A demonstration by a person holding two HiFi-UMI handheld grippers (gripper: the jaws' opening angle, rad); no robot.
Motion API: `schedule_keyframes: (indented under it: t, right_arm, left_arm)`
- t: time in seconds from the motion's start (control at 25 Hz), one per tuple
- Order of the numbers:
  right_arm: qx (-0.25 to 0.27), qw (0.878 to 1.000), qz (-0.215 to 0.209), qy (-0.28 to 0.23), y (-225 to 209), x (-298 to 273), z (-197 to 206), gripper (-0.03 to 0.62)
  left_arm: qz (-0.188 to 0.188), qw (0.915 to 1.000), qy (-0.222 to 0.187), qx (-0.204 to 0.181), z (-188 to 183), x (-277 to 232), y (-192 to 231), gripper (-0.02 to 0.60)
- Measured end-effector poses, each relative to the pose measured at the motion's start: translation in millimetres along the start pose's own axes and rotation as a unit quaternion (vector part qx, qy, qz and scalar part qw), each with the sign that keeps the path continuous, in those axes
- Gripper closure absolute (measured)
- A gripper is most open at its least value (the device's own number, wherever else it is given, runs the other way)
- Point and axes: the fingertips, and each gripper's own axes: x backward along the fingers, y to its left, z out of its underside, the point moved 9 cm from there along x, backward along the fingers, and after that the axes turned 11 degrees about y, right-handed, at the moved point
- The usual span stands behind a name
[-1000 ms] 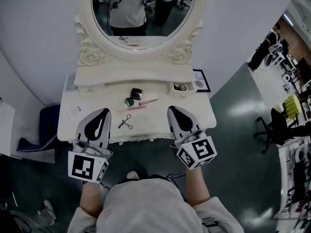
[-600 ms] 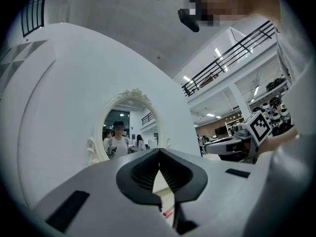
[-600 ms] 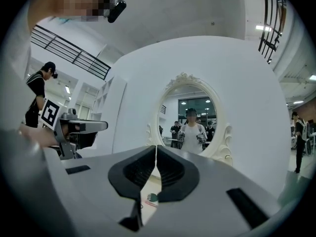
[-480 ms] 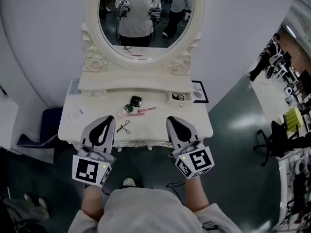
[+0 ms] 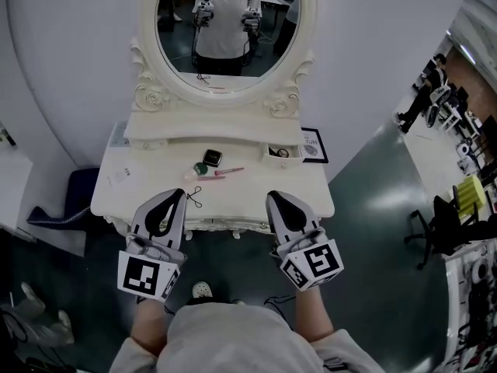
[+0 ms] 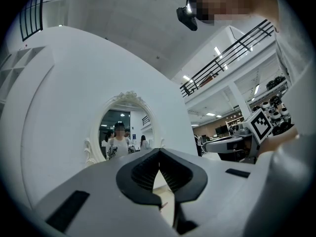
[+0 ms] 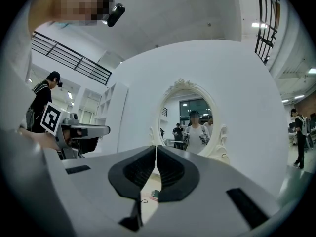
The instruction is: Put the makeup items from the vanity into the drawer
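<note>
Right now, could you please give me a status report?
Left gripper and right gripper shut, empty, at vanity front. Makeup items on top, untouched. Drawer open; nothing blocking.

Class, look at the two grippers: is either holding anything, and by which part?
Nothing is held: the left gripper and the right gripper are both shut and empty.
</note>
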Motion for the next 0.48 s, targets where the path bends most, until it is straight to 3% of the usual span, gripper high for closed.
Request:
schedule_keyframes:
  t: [0.48]
  right_arm:
    - [0.001,1.000,0.000,-0.007,-2.4,16.4,-0.7,0.571]
  left_arm:
    - [0.009,1.0000,-0.001,-0.003,-4.6,2.2,-18.3,0.566]
